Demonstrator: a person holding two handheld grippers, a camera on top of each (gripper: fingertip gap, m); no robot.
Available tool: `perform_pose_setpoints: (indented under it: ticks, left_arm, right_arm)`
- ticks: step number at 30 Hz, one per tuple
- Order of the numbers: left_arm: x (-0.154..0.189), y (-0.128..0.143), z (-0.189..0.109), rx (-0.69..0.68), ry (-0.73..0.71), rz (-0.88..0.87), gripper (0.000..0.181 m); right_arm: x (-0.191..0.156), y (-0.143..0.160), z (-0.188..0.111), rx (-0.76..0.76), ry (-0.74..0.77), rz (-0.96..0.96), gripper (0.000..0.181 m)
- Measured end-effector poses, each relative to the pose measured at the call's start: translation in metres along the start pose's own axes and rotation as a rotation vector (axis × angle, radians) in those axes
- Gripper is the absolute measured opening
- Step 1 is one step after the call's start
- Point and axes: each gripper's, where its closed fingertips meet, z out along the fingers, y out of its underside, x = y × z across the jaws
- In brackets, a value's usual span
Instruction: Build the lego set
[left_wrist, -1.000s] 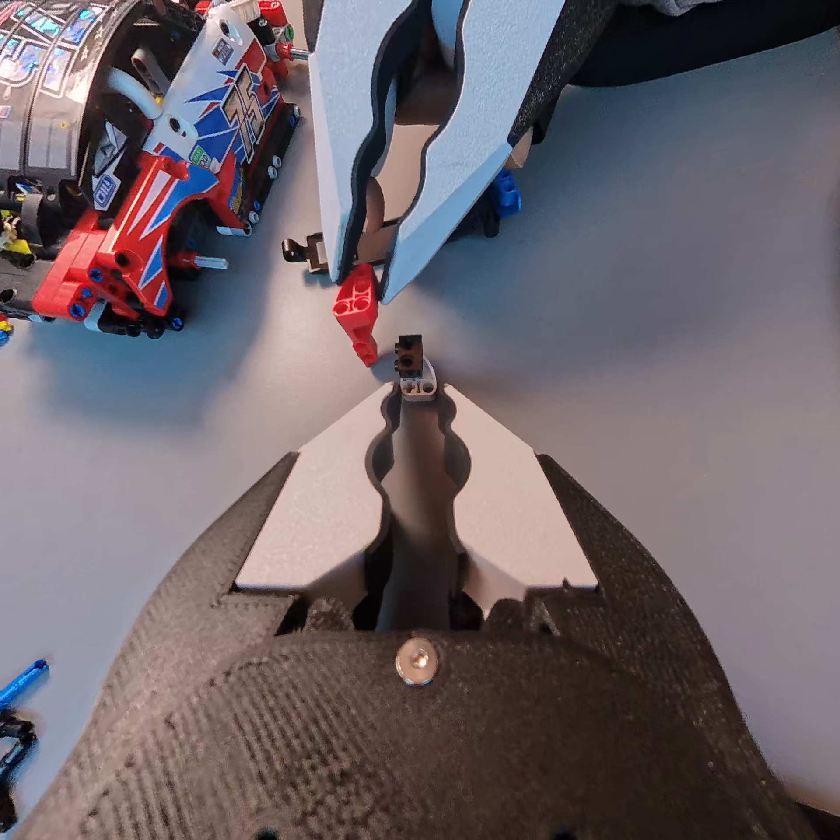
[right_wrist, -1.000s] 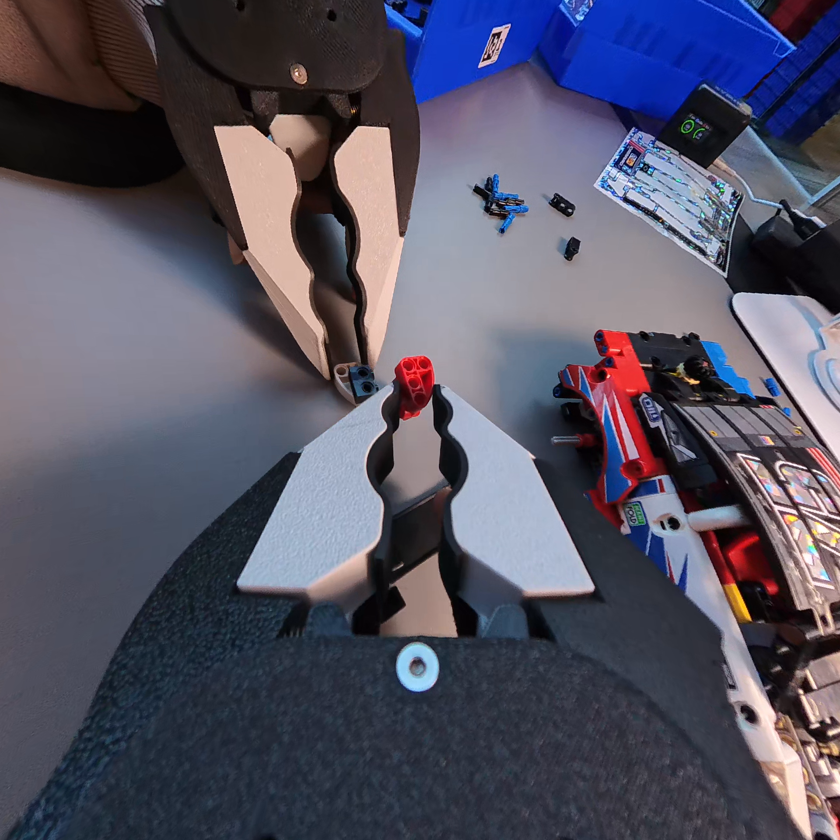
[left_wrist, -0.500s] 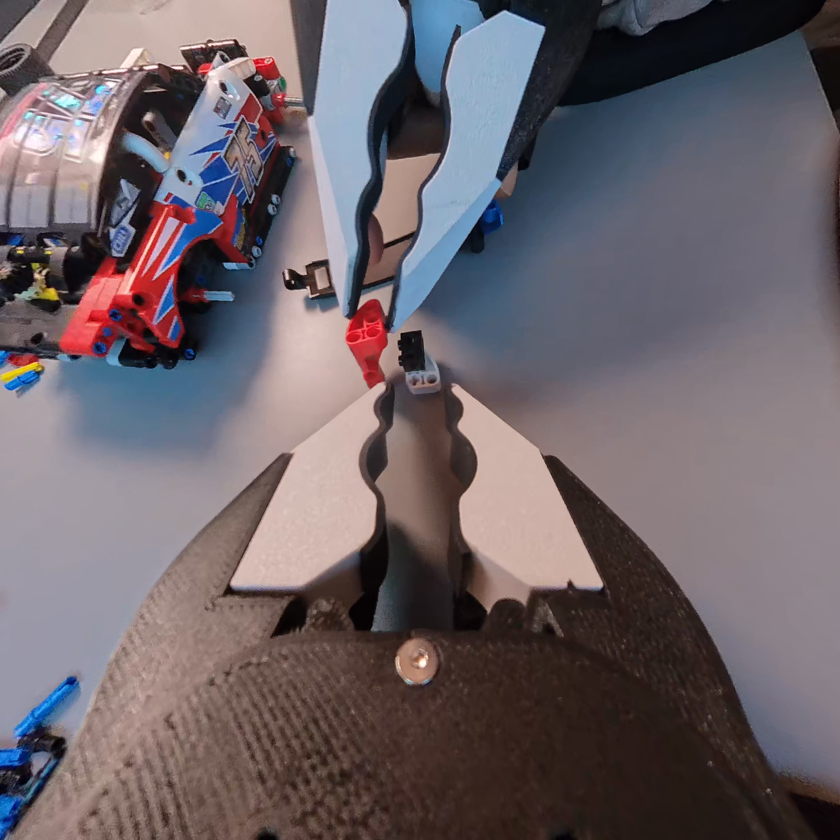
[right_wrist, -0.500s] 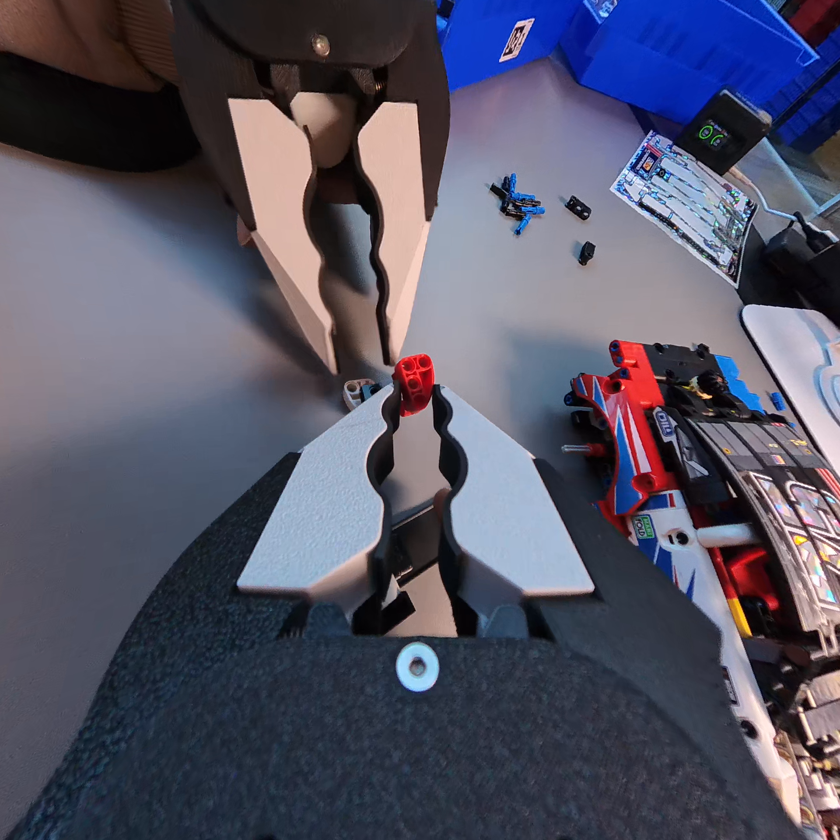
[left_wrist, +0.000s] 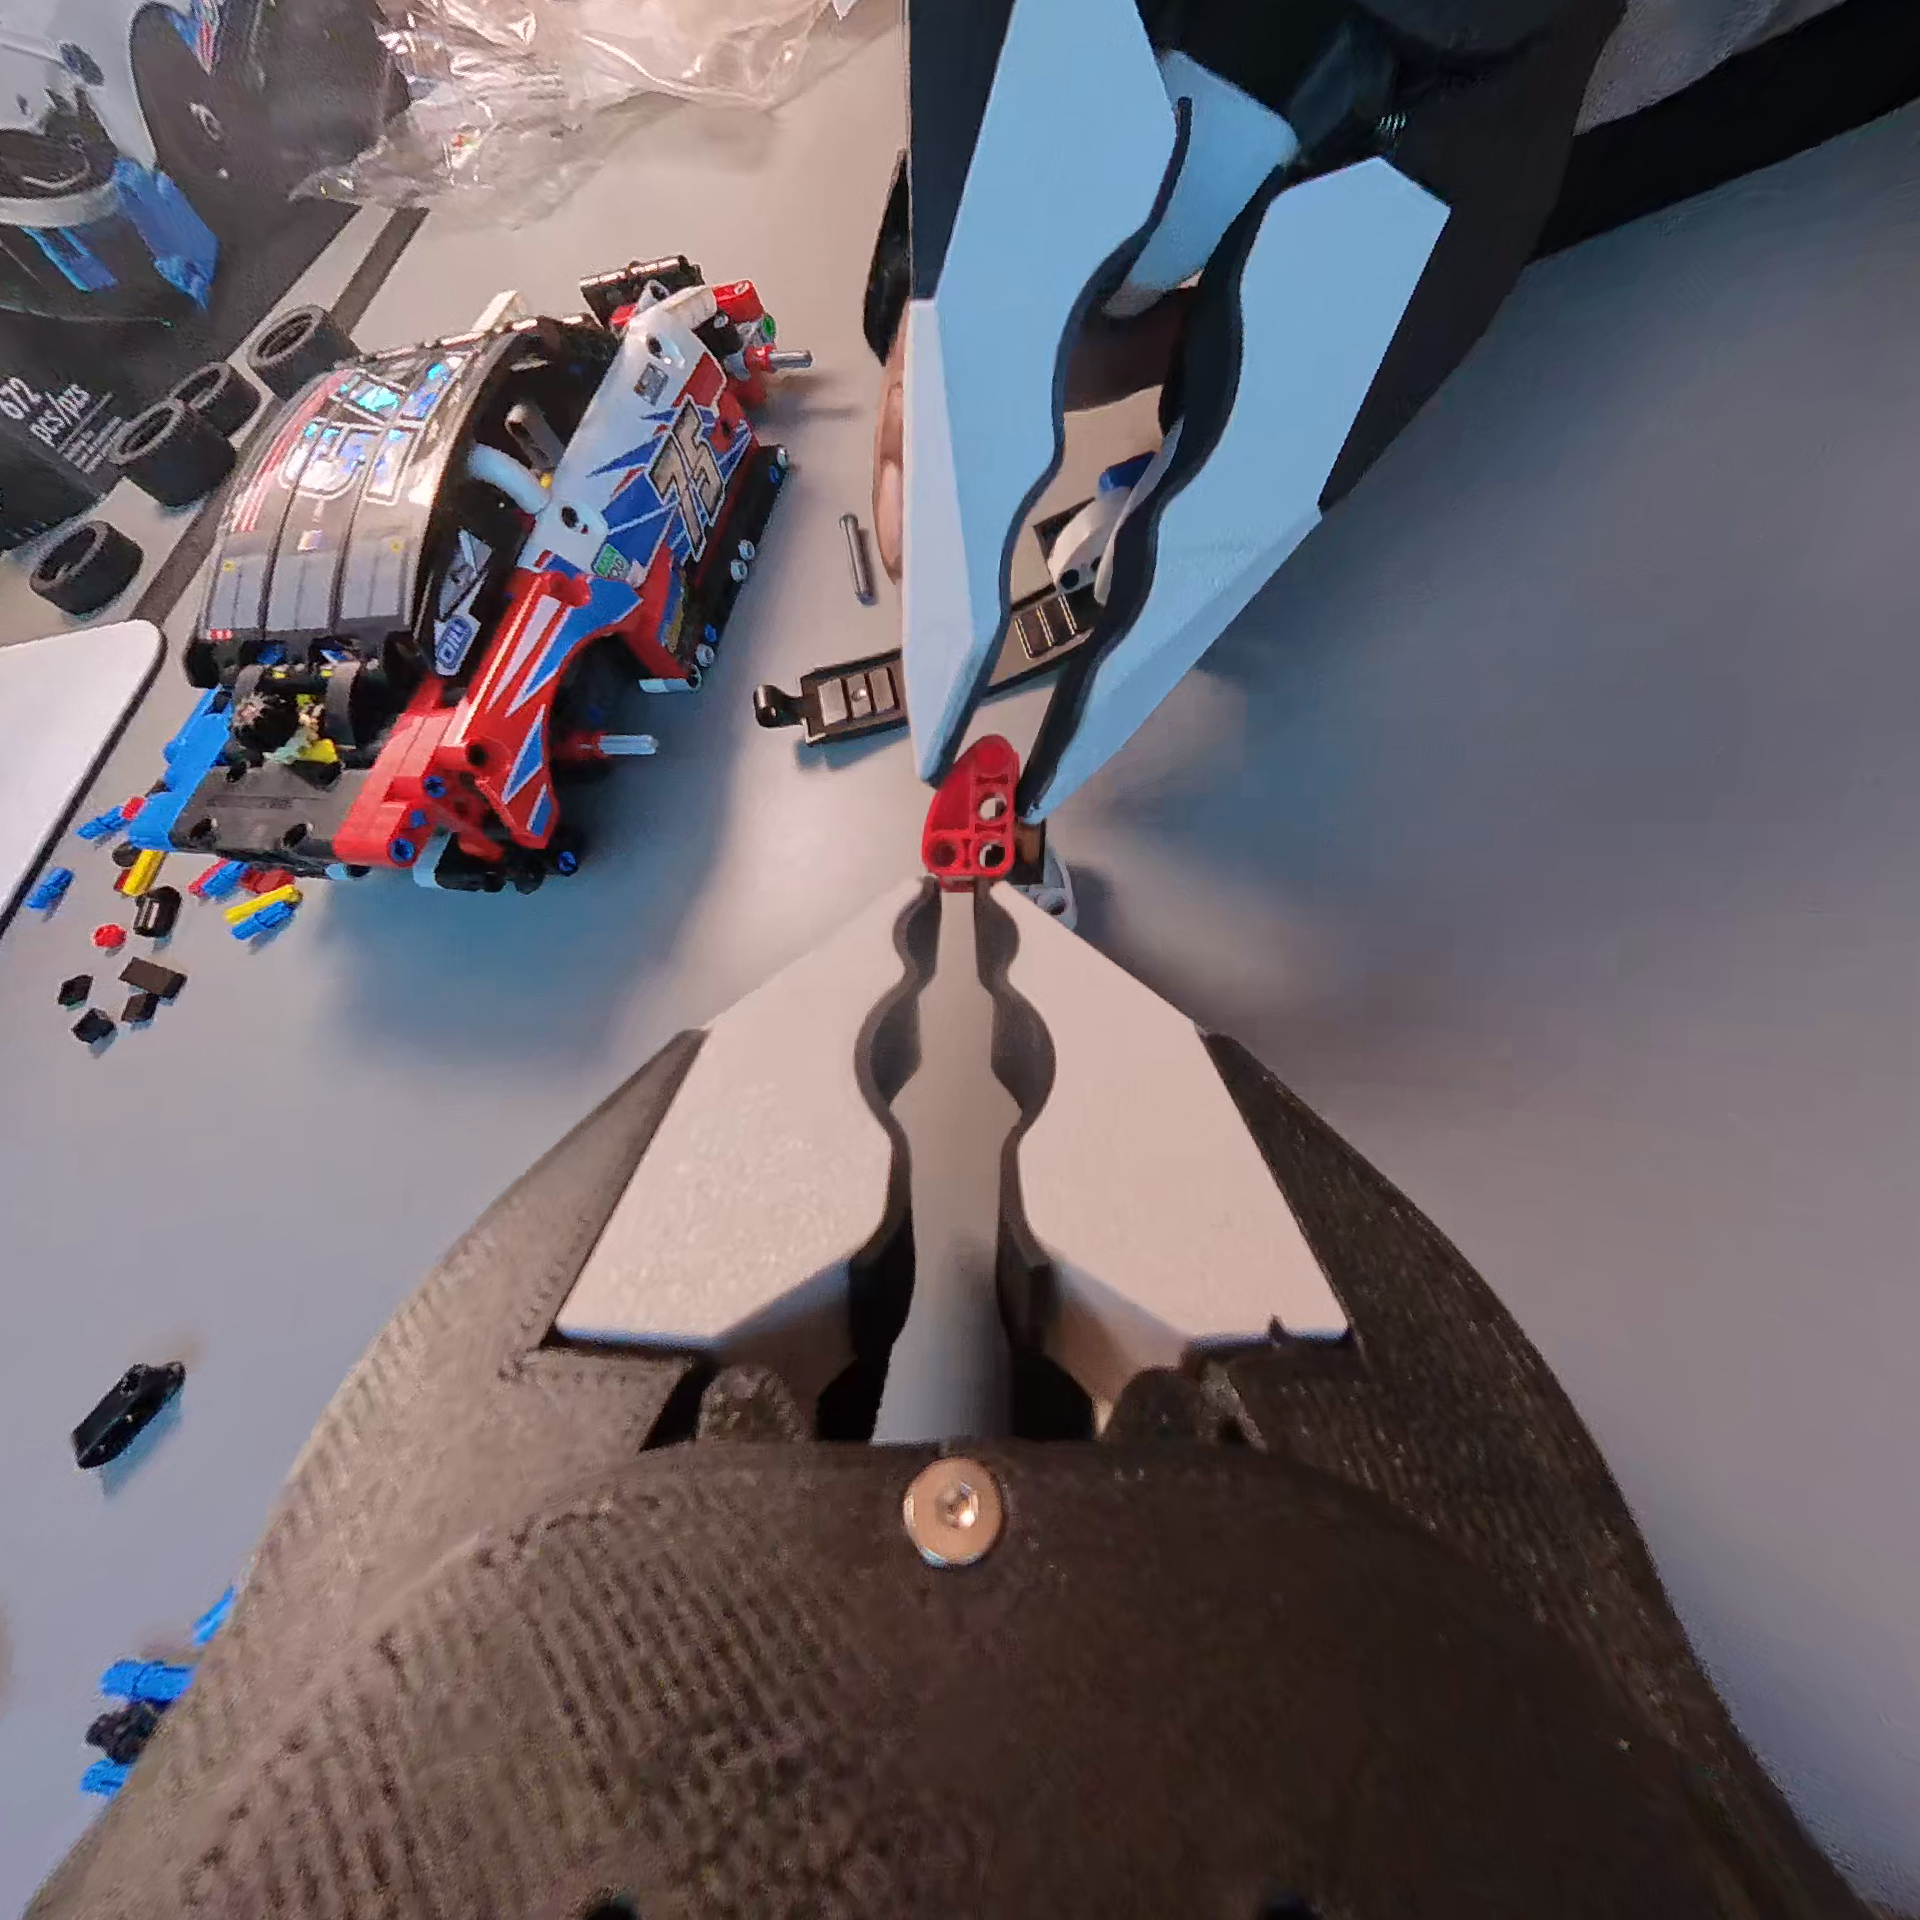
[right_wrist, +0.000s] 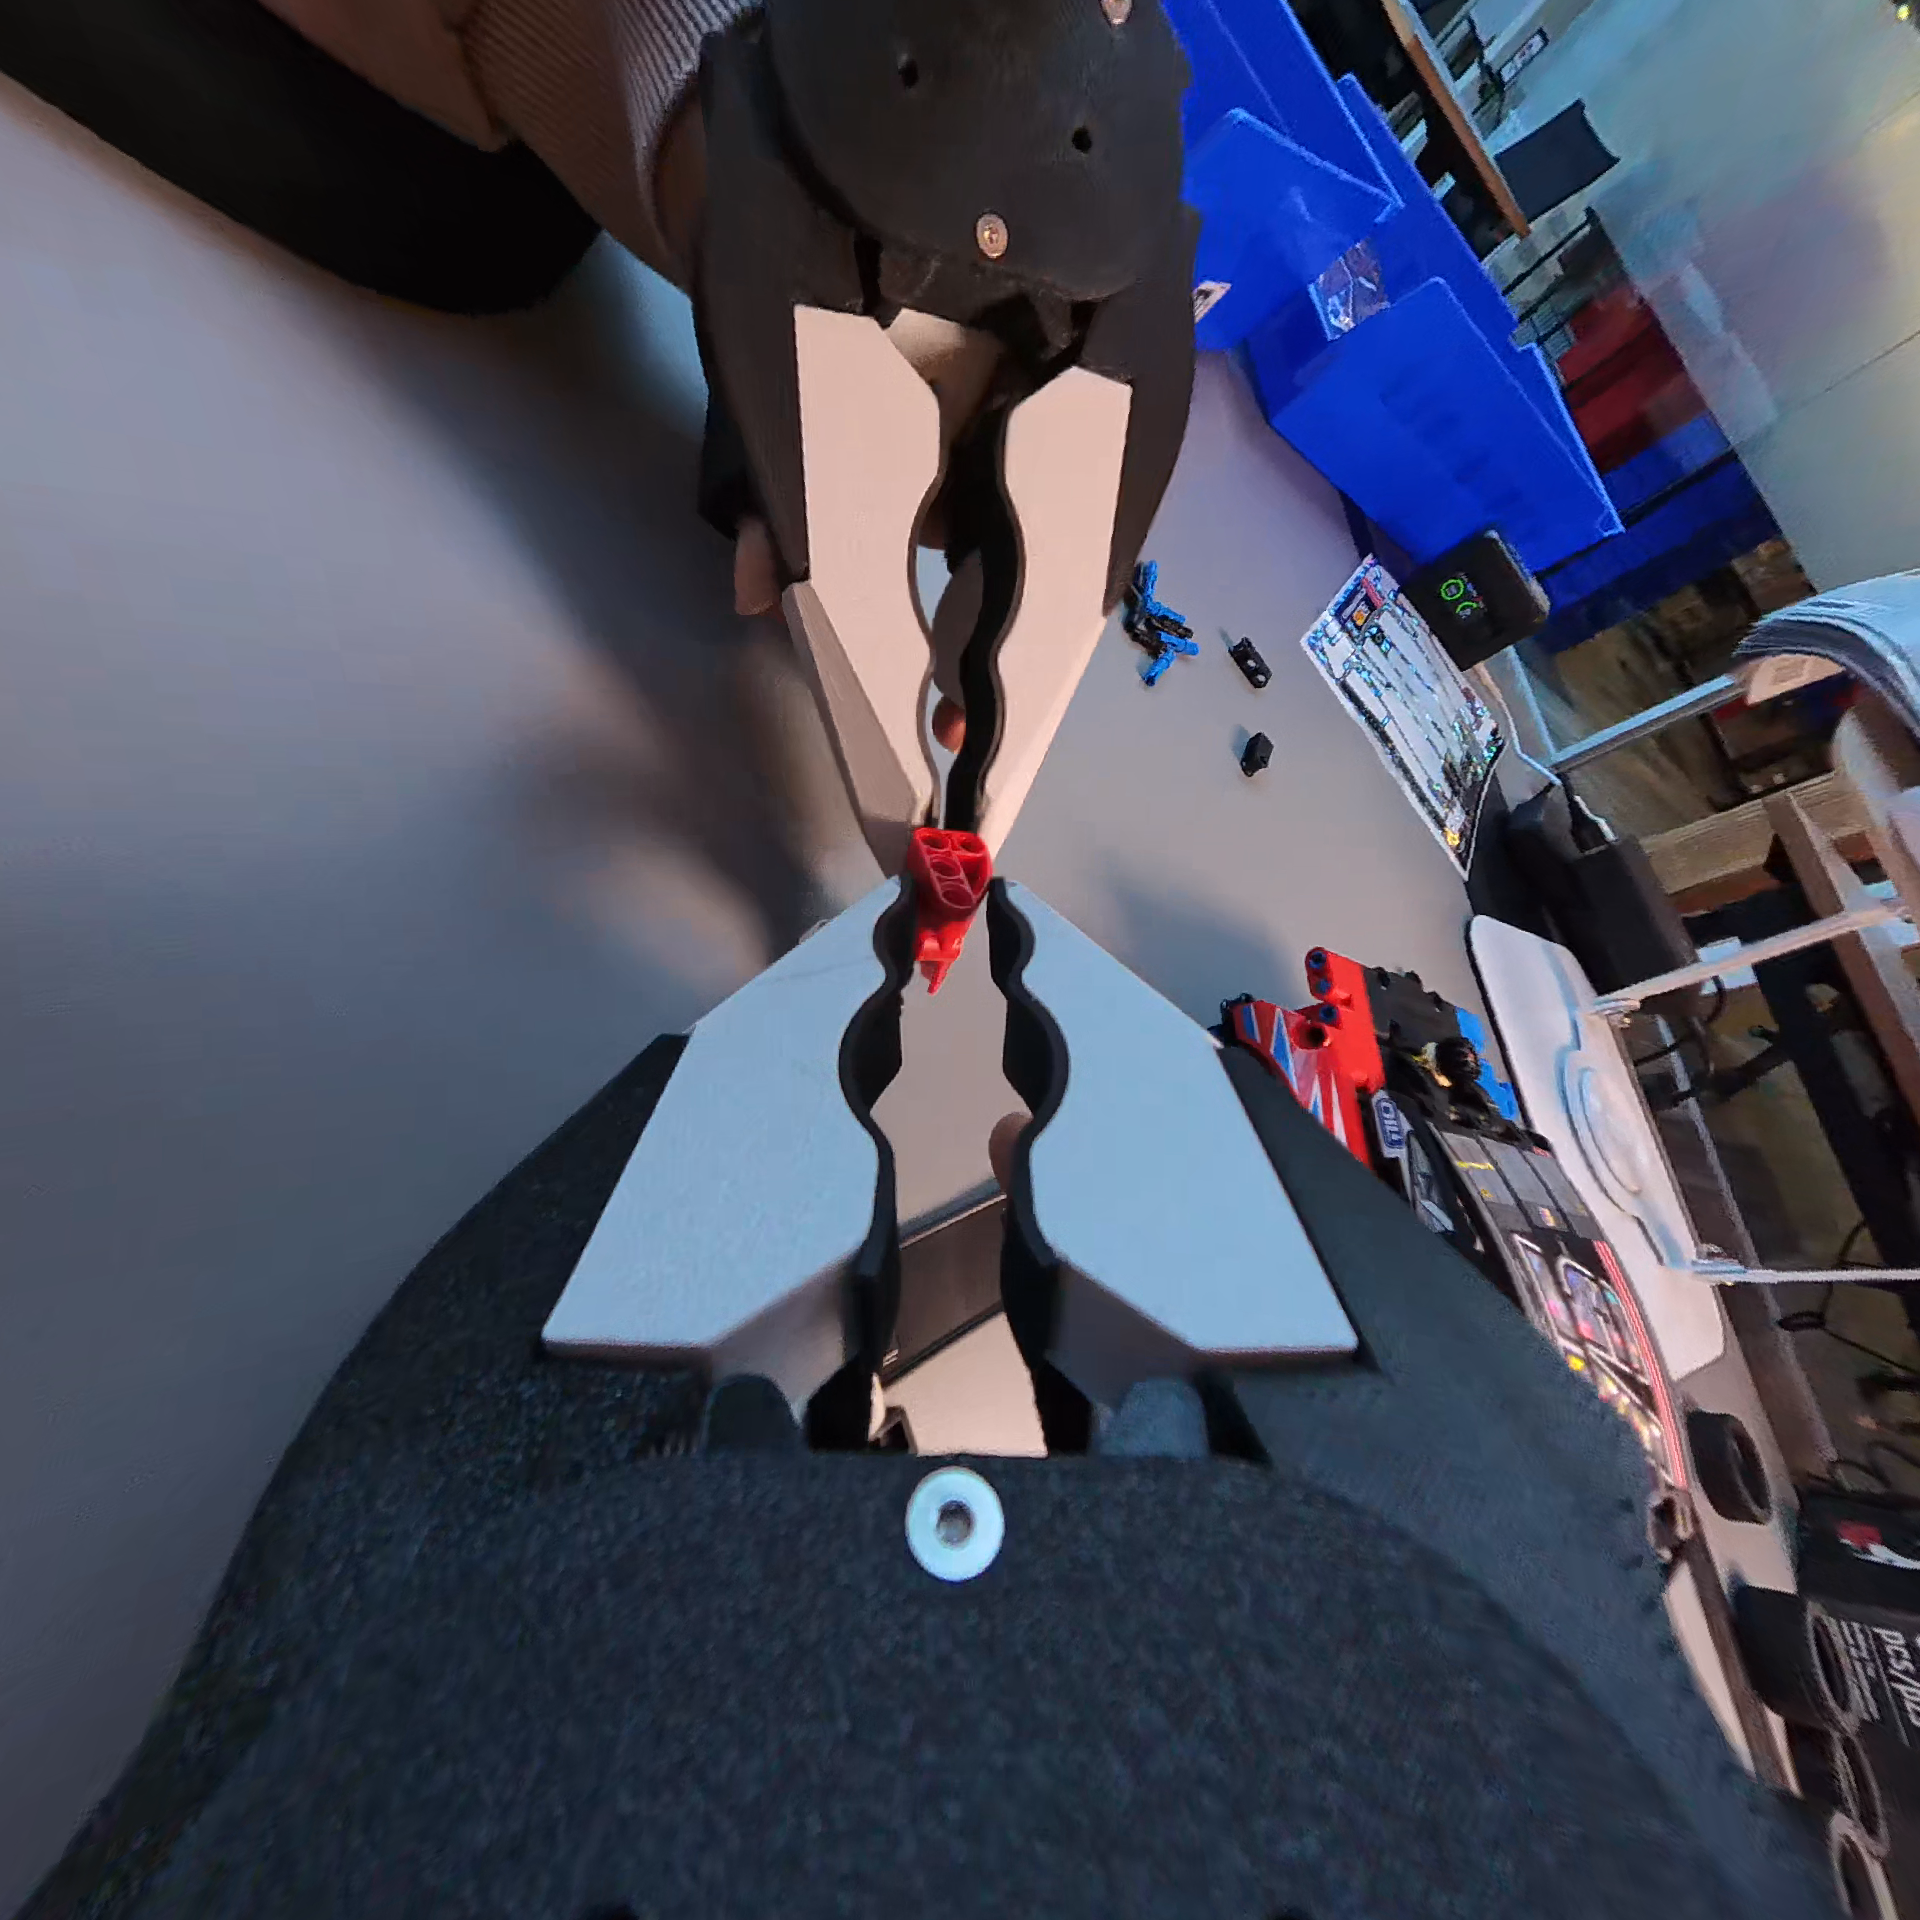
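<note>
Gripping the red piece (left_wrist: 971, 816) between its tips, my right claw (right_wrist: 943, 902) meets my left claw (left_wrist: 956, 894) tip to tip over the grey table (left_wrist: 1558, 831). In the left wrist view the right claw comes down from twelve o'clock, and the red piece sits pinched at its very end, right against the tips of my left claw. My left claw's fingers stand close together; a small grey and black piece (left_wrist: 1044, 873) shows just behind the red one at its right tip, but I cannot tell whether the left claw grips it or is merely closed beside it. At ten o'clock in that view the half-built car (left_wrist: 488, 623), red, white and blue with a black roof, lies on the table, well apart from the claws. A black flat part (left_wrist: 847, 701) lies between the car and the right claw, partly hidden by its fingers. Loose black wheels (left_wrist: 177, 447) sit at ten o'clock beyond the car, small blue, yellow and black bits (left_wrist: 156, 914) at nine o'clock. In the right wrist view, blue bins (right_wrist: 1434, 416) stand at one o'clock, with a sticker sheet (right_wrist: 1403, 707) and a few loose pins (right_wrist: 1158, 623) nearer.
</note>
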Motion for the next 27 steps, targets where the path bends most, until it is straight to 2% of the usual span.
perform_pose_setpoints:
  ticks: [5, 7, 10, 12, 14, 17, 21, 23, 27]
  left_arm:
    - [-0.007, -0.014, -0.009, 0.078, -0.024, -0.021, 0.000]
    - [-0.012, -0.015, -0.012, 0.084, -0.044, -0.035, 0.000]
    - [-0.015, -0.014, -0.014, 0.088, -0.042, -0.060, 0.000]
    - [-0.017, -0.010, -0.012, 0.070, -0.041, -0.074, 0.000]
    - [-0.016, -0.001, -0.008, 0.028, -0.025, -0.101, 0.000]
    - [-0.016, 0.009, -0.003, -0.020, -0.015, -0.146, 0.000]
    - [-0.018, 0.010, -0.002, -0.028, -0.017, -0.170, 0.000]
    - [-0.018, 0.011, -0.002, -0.032, -0.016, -0.179, 0.002]
    - [-0.017, 0.010, -0.003, -0.024, -0.010, -0.186, 0.002]
  right_arm:
    - [0.010, -0.011, -0.013, 0.109, -0.050, 0.175, 0.011]
    - [0.030, -0.006, -0.029, 0.117, -0.052, 0.263, 0.018]
    - [0.049, 0.041, -0.060, -0.059, -0.103, 0.362, 0.016]
    - [0.062, 0.073, -0.074, -0.136, -0.063, 0.408, 0.014]
    - [0.057, 0.095, -0.079, -0.193, -0.089, 0.449, 0.014]
    - [0.045, 0.099, -0.073, -0.196, -0.138, 0.463, 0.014]
    - [0.033, 0.056, -0.049, -0.115, -0.206, 0.414, 0.013]
    - [0.024, 0.047, -0.032, -0.163, -0.250, 0.395, 0.013]
    - [0.007, 0.048, -0.005, -0.245, -0.362, 0.293, 0.018]
